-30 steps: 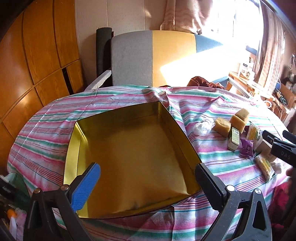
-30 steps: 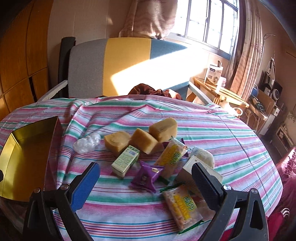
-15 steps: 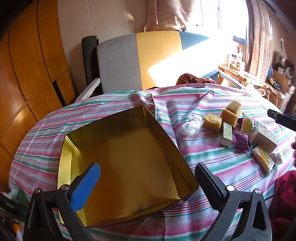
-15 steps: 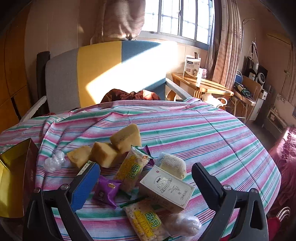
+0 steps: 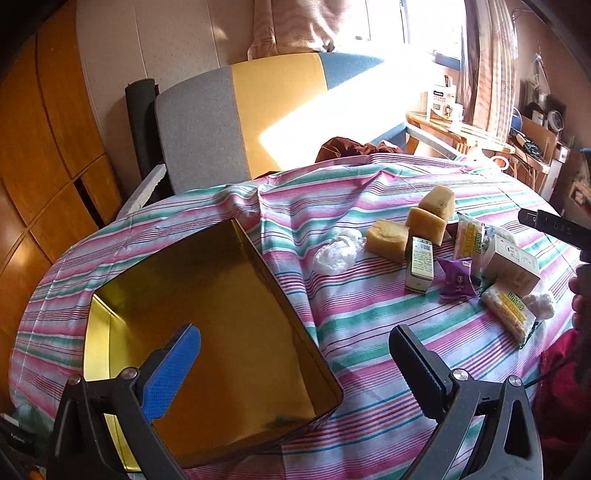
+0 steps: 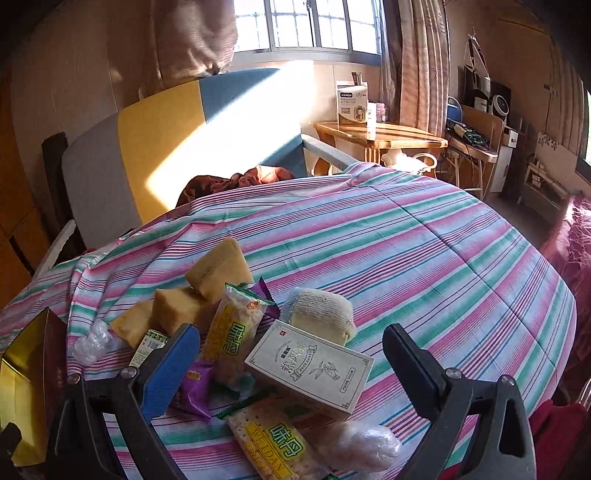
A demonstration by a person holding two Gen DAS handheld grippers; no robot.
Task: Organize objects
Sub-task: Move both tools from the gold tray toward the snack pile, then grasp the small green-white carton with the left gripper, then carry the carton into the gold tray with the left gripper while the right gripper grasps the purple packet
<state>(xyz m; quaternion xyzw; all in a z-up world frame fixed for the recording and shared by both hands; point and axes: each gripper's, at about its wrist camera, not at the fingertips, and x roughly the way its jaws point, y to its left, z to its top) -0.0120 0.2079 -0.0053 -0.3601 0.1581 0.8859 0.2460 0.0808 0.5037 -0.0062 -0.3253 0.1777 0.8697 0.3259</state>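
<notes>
Left tool (image 5: 295, 350) spread wide, nothing in it, over gold tin (image 5: 207, 314) on striped bench (image 5: 369, 332). Right tool (image 6: 291, 354) also spread, empty, above snack pile w/ tea box (image 6: 310, 365), cracker pack (image 6: 273, 446), purple candy (image 6: 194, 391).

Strong sun pours in through the window (image 6: 310, 26), blowing out a patch of the sofa back (image 5: 314, 110). Corners vignette black, edges bend from fisheye, and everything else looks pretty sharp.

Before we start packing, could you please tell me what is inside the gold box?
The gold box looks empty: only its shiny floor and walls show. The open left gripper hides part of the near floor, so that strip cannot be checked.
</notes>
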